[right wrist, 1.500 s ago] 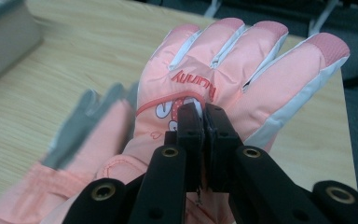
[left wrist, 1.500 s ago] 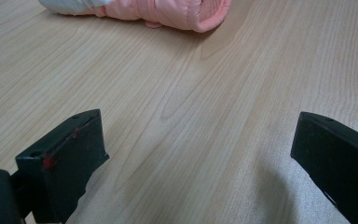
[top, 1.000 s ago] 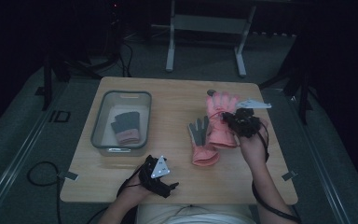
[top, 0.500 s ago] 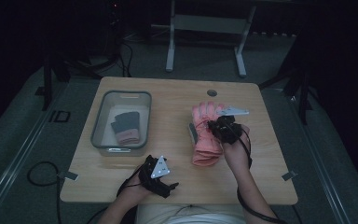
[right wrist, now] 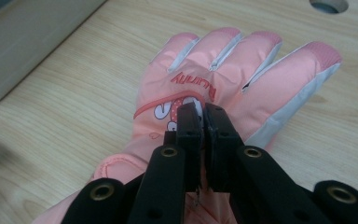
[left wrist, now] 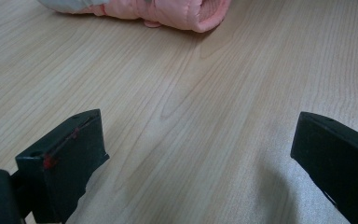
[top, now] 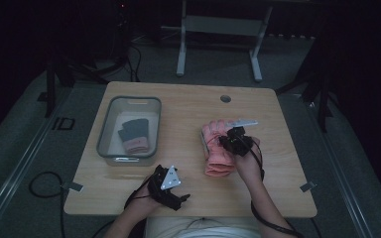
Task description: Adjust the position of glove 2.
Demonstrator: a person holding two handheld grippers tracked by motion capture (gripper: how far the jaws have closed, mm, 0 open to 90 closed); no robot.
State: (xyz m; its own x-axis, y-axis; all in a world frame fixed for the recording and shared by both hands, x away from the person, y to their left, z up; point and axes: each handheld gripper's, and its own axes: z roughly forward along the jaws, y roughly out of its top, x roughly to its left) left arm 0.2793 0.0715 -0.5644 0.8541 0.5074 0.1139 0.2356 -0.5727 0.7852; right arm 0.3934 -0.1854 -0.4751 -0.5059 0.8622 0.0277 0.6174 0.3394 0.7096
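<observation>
- The wooden desk [top: 188,109] carries everything, with a round hole near its far edge.
- A clear bin [top: 107,130] sits toward the left edge of the desk; a dark glove with a pink cuff [top: 134,135] lies inside it.
- The pink glove [top: 217,148] lies flat on the right half of the desk, fingers pointing toward the far edge, cuff toward the near edge; a second glove with grey on it shows just under its left side.
- The right gripper [top: 228,144] is down on the back of the pink glove, its jaws pressed nearly together and pinching a fold of the fabric just below the printed lettering.
- The left gripper [top: 178,198] rests at the near edge of the desk, jaws spread wide apart with only bare wood between them, well apart from the pink glove.
</observation>
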